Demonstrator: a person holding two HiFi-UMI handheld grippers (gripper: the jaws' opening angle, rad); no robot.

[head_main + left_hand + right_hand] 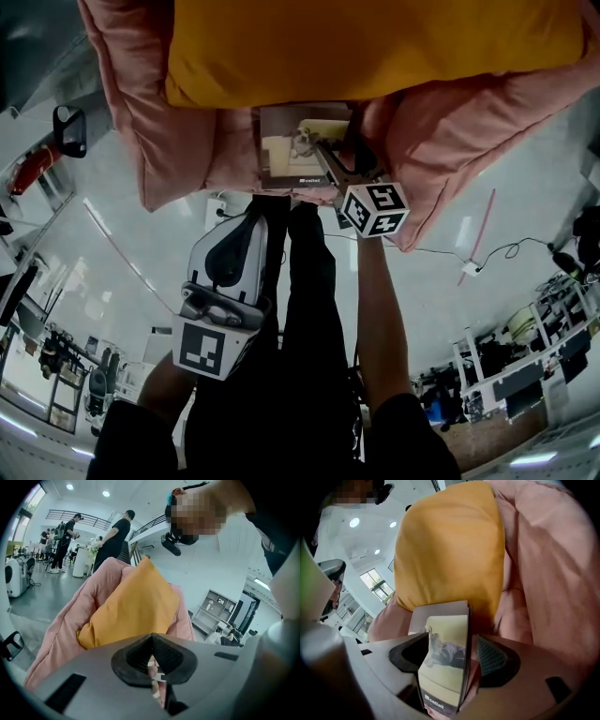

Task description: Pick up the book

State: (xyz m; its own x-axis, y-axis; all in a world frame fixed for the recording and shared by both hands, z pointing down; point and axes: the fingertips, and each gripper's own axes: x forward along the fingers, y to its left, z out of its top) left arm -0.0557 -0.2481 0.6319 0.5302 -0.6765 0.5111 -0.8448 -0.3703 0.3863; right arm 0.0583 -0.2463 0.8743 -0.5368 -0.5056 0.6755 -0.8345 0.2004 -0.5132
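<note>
Book, thin and grey-brown with a pale yellow picture on its cover (284,150), resting on the large pink fabric cushion (469,122), just below the edge of the plump orange fabric pillow (375,47). Lower in the head view, the grey left gripper (151,641), back from the cushion's edge, tips closed together with nothing held. At the book, the grey right gripper (452,656), opened wide on both sides of it, not clamping: one pad (491,656) clearly apart from the book's edge, pink cloth visible in the gap.
</note>
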